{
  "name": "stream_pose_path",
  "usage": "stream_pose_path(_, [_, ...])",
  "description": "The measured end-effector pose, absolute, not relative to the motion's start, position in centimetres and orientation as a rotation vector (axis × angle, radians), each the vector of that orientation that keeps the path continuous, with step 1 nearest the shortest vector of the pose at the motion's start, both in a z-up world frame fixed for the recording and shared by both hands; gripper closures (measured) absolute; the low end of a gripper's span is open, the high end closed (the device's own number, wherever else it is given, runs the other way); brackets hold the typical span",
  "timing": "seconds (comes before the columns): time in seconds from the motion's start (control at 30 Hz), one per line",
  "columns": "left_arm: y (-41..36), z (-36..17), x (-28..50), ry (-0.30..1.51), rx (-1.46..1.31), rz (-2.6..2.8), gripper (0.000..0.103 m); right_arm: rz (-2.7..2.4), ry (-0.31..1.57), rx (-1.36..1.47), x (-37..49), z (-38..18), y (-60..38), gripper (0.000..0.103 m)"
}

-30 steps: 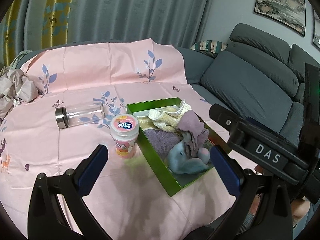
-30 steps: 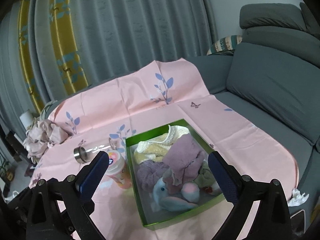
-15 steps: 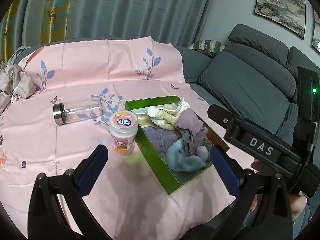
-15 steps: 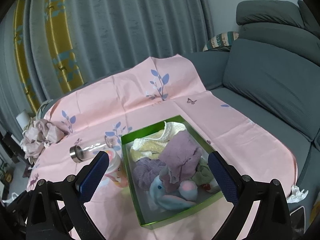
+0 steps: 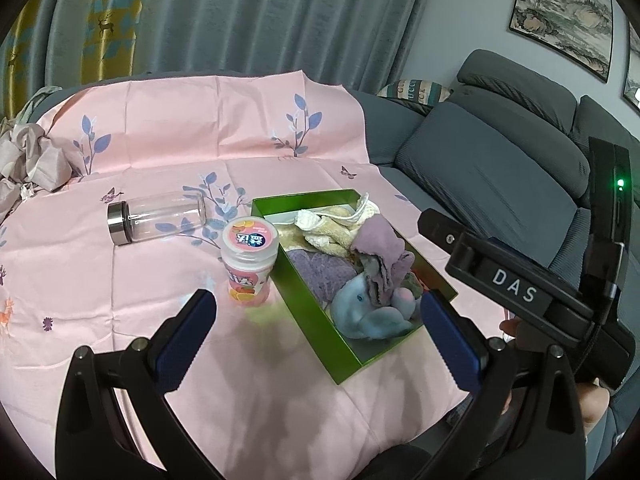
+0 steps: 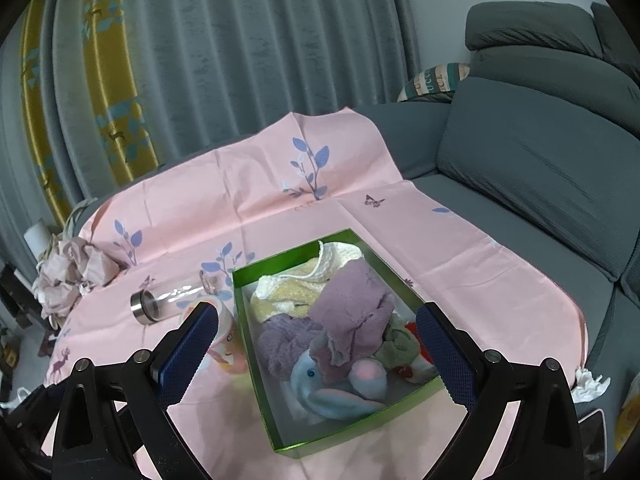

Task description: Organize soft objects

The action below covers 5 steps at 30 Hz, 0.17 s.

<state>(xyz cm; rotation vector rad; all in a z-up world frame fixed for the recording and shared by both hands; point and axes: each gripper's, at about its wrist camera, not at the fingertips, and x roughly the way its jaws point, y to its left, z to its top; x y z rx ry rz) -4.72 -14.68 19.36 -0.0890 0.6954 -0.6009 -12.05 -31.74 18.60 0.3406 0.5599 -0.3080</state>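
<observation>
A green box (image 5: 308, 300) (image 6: 256, 364) sits on the pink cloth, filled with soft things: a blue plush toy (image 5: 370, 314) (image 6: 336, 394), a mauve cloth (image 5: 380, 246) (image 6: 352, 308), a purple towel (image 5: 320, 270) (image 6: 282, 338) and cream knitwear (image 5: 328, 228) (image 6: 292, 292). My left gripper (image 5: 318, 334) hovers open, near the front of the cloth, with nothing between its fingers. My right gripper (image 6: 318, 354) is open too, held above the box's near end. The right gripper's black body (image 5: 520, 292) shows at the right of the left wrist view.
A pink-lidded jar (image 5: 250, 266) (image 6: 224, 344) stands just left of the box. A clear bottle with a metal cap (image 5: 156, 218) (image 6: 168, 300) lies on its side behind it. Crumpled cloth (image 5: 28, 164) (image 6: 72, 276) lies at the far left. A grey sofa (image 5: 500, 172) (image 6: 532, 160) runs along the right.
Both grippers have drawn back a little from the box and stay open; the box and its contents have not moved.
</observation>
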Motion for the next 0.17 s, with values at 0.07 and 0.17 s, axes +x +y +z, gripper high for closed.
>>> stream_pose_path(0.07, [-14.73, 19.39, -4.76, 0.694, -0.088, -0.600, 0.001, -0.311, 0.561, 0.337, -12.04, 18.61, -31.80, 0.004])
stream_pose_path(0.17, [-14.75, 19.37, -4.77, 0.697, -0.092, -0.601, 0.001, -0.318, 0.561, 0.329, -12.19, 18.69, -31.78, 0.004])
